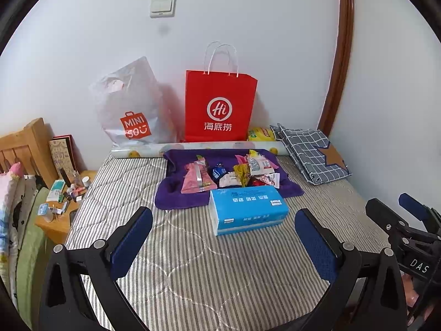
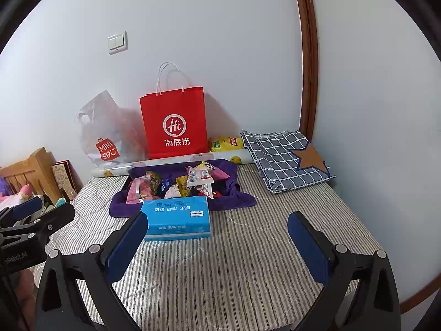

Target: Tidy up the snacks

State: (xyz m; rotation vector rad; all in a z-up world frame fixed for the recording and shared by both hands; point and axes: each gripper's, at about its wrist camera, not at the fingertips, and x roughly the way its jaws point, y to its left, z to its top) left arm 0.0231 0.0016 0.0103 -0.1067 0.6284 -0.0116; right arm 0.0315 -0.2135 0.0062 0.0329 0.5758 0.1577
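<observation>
Hovering low over the striped bed (image 1: 193,262), the left gripper (image 1: 223,237) fills the bottom of its own view with its jaws wide apart and nothing between them. The right gripper (image 2: 217,237) hangs the same way in the right wrist view, jaws spread and empty; it also shows at the right edge of the left wrist view. The snacks (image 1: 231,172) lie heaped on a purple towel (image 1: 179,198) in the middle of the frame, a pink packet (image 1: 197,178) at the left of the pile. A blue tissue pack (image 1: 248,211) lies just in front of the towel, touching its near edge. Behind the pile, against the wall, stand a red paper bag (image 1: 219,106) and a grey plastic bag (image 1: 132,104), with a folded checked cloth (image 1: 311,151) toward the right.
</observation>
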